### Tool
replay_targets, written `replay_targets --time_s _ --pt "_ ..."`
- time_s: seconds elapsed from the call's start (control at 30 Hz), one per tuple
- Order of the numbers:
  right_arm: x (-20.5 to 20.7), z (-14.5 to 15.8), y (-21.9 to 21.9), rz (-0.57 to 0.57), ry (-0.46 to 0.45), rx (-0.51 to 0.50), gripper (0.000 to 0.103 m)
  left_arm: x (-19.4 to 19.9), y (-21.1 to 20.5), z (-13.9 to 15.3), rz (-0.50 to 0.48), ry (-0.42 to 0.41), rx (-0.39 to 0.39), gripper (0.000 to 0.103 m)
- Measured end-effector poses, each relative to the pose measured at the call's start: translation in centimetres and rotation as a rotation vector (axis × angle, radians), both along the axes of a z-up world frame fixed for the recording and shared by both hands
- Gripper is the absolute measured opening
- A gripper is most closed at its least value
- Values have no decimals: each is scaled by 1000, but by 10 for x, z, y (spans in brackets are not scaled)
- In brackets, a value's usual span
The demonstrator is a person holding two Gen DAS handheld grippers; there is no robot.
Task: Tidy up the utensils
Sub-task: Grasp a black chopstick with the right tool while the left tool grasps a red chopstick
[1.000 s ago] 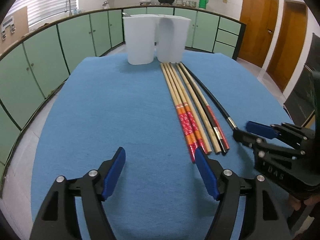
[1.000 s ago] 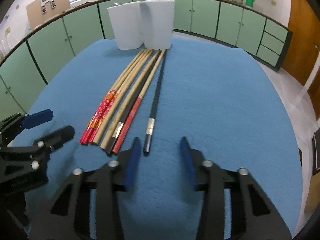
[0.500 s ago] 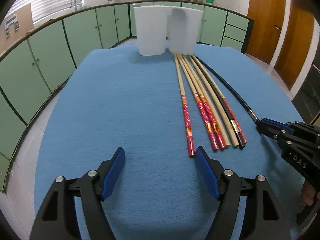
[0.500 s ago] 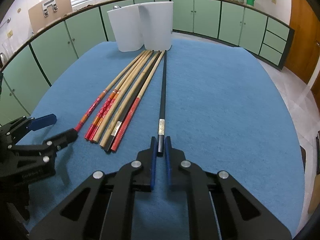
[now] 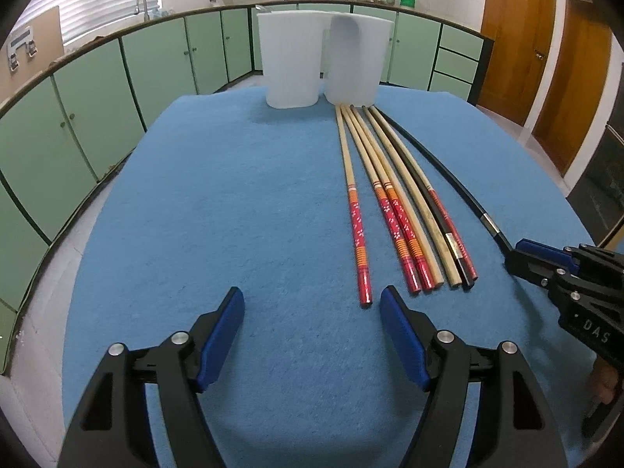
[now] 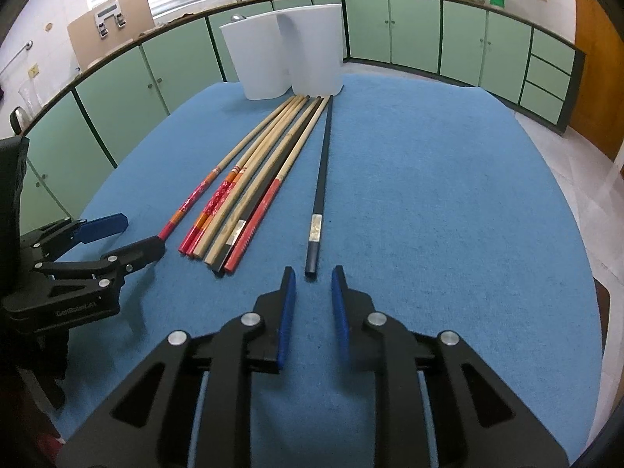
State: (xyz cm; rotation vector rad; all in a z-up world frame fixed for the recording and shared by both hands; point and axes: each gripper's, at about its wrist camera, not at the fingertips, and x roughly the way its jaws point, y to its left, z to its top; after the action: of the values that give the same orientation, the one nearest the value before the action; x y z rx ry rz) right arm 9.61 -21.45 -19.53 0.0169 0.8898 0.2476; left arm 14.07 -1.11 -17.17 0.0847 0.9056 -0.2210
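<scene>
Several chopsticks lie lengthwise on a blue cloth (image 5: 218,210), tips toward two white containers (image 5: 292,62) (image 6: 316,50) at the far end. A black chopstick (image 6: 321,179) lies apart on the right of the bundle (image 6: 249,191). Its near end sits just ahead of my right gripper (image 6: 312,273), whose jaws are opening, with nothing between the pads. My left gripper (image 5: 311,292) stands open and empty. A red-ended chopstick (image 5: 353,202), apart on the left of the bundle (image 5: 394,195), ends just beyond its right finger (image 5: 397,319).
The cloth covers a round table whose edges fall away on all sides. Green cabinets ring the room behind it. Wooden doors (image 5: 514,39) stand at the right. Bare cloth lies left of the chopsticks and right of the black one.
My right gripper shut on the black chopstick's near end, then let go; that stick now lies apart from the bundle. One red-ended chopstick has come away on the bundle's left.
</scene>
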Motion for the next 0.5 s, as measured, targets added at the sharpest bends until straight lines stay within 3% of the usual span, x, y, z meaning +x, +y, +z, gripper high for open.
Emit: replay_targets --time_s 0.17,0.27,0.43,0.5 --pt "7 -1 7 -8 -2 -26 20 4 -4 0 -4 -1 -11 69" --pt "10 -1 9 -12 -3 -38 19 3 -10 1 -22 -8 -8 56" --pt "13 -2 4 -29 0 -21 7 2 -21 2 -56 -16 -7 15" --pt "13 -2 2 -30 1 -13 7 1 -28 2 -74 -22 12 6"
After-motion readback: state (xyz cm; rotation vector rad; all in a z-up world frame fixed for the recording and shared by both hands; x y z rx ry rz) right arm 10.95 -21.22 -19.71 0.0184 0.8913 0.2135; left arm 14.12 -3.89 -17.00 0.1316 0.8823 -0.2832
